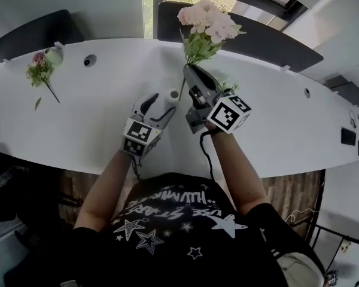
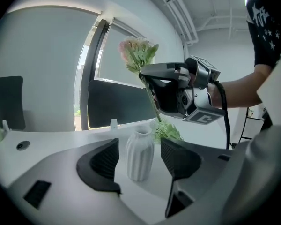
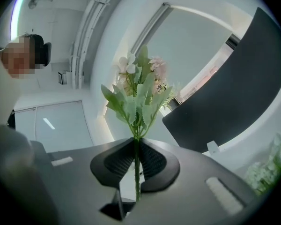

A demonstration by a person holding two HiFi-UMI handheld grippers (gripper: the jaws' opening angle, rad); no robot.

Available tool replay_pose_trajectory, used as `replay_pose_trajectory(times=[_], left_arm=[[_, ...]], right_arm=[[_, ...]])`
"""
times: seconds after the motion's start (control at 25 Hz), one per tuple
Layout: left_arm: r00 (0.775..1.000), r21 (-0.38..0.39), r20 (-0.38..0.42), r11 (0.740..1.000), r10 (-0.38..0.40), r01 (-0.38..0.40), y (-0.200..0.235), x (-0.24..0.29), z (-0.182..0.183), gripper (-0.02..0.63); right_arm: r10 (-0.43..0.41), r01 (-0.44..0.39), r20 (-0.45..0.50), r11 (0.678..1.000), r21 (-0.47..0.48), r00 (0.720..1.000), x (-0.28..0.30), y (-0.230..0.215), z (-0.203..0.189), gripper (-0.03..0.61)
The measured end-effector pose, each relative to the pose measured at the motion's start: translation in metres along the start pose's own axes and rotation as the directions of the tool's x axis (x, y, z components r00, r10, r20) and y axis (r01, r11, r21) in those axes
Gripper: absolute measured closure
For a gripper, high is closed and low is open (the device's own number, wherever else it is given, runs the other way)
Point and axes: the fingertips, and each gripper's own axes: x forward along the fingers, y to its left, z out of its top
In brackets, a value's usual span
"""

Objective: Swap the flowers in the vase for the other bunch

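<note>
While the right gripper had its jaws pinched almost together on the thin stem of the pink bunch, with the blooms up at twelve o'clock, the left gripper had its jaws well apart to either side of the white ribbed vase. A gap showed on both sides of the vase, so nothing steadied it. It stood upright on the surface close in at twelve o'clock, and its mouth looked empty.

The vase seemed the weak spot to me. It was narrow and unheld, and a knock from the stem's tail or an off-centre squeeze from the left jaws could tip it. The bunch was top-heavy on a single pinch point, so it might swivel or slide through the pads.

A pale green sprig lay just behind the vase at about one o'clock, crowding that side. The other bunch lay well apart at ten o'clock, beside a round hole in the surface. Dark chair backs stood beyond the far edge.
</note>
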Motion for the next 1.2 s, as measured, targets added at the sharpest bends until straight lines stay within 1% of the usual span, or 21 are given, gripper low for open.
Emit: replay_pose_trajectory(times=[0.12, 0.24, 0.36, 0.48, 0.68, 0.76, 0.88, 1.04, 1.2], left_arm=[[1.0, 0.03, -0.015, 1.0, 0.005, -0.005, -0.008, 0.012, -0.004, 0.336], [1.0, 0.035, -0.023, 0.999, -0.006, 0.006, -0.014, 0.023, -0.008, 0.333], [0.999, 0.043, -0.039, 0.999, -0.023, 0.024, -0.019, 0.032, -0.013, 0.333], [0.999, 0.055, -0.04, 0.998, -0.021, 0.024, -0.021, 0.039, -0.013, 0.333], [0.999, 0.104, -0.019, 0.994, -0.034, 0.036, -0.023, 0.049, -0.01, 0.333], [0.999, 0.108, -0.01, 0.993, -0.042, 0.043, -0.023, 0.051, -0.01, 0.333], [0.998, 0.121, -0.016, 0.991, -0.054, 0.056, -0.025, 0.053, -0.013, 0.334], [0.998, 0.128, 0.002, 0.99, -0.065, 0.064, -0.025, 0.055, -0.01, 0.341], [0.996, 0.125, -0.017, 0.989, -0.083, 0.084, -0.026, 0.054, -0.008, 0.342]], right_arm=[[0.034, -0.034, -0.012, 0.999, -0.021, 0.999, -0.001, 0.001, 0.002, 0.548], [0.06, -0.061, -0.024, 0.997, -0.041, 0.998, -0.001, 0.0, 0.002, 0.548], [0.075, -0.076, -0.036, 0.996, -0.038, 0.997, 0.0, -0.002, 0.001, 0.548], [0.078, -0.08, -0.049, 0.996, -0.037, 0.996, 0.0, -0.007, -0.001, 0.548], [0.076, -0.077, -0.056, 0.997, -0.024, 0.996, 0.003, -0.013, -0.004, 0.548], [0.071, -0.072, -0.054, 0.997, -0.02, 0.996, 0.003, -0.016, -0.006, 0.548], [0.067, -0.068, -0.053, 0.998, -0.012, 0.996, 0.004, -0.021, -0.009, 0.548], [0.072, -0.072, -0.059, 0.997, -0.003, 0.996, 0.004, -0.024, -0.012, 0.548], [0.078, -0.078, -0.068, 0.997, 0.01, 0.995, 0.006, -0.028, -0.019, 0.548]])
